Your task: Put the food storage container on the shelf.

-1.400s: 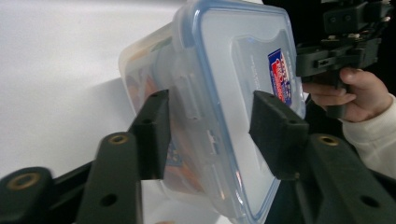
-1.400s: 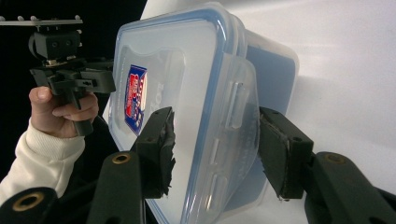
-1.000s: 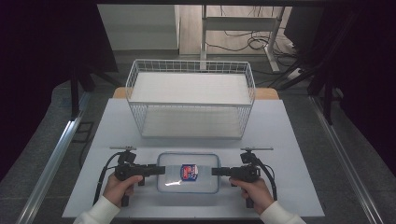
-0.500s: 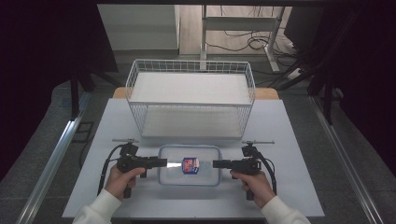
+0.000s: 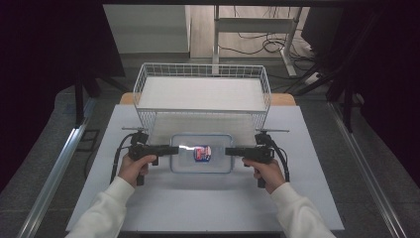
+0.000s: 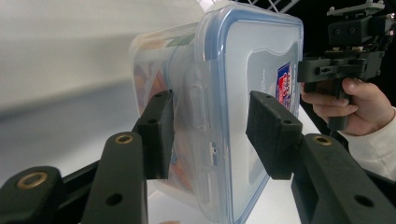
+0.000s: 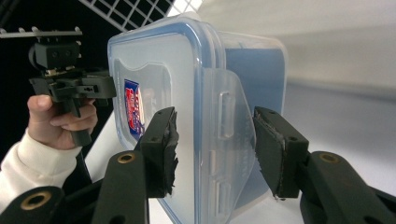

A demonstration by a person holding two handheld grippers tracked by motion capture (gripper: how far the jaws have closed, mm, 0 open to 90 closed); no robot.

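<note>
A clear plastic container [image 5: 201, 152] with a blue-rimmed lid and a red and blue label [image 5: 201, 153] lies on the white table [image 5: 198, 208], just in front of the wire basket. My left gripper [image 5: 174, 148] is at its left end and my right gripper [image 5: 229, 151] at its right end. In the left gripper view the open left gripper [image 6: 208, 123] straddles a side latch [image 6: 196, 102] folded flat against the container [image 6: 247, 56]. In the right gripper view the open right gripper [image 7: 212, 135] straddles a latch flap [image 7: 229, 121] that flares outward.
A white wire basket [image 5: 203, 67] stands across the back of the table, its front wall close behind the container. The table's front edge is near the person's white sleeves [image 5: 106, 213]. Dark floor and metal rails flank the table.
Both hands and the container between them have shifted away from the person, toward the basket. The jaws stay at the container's two ends.
</note>
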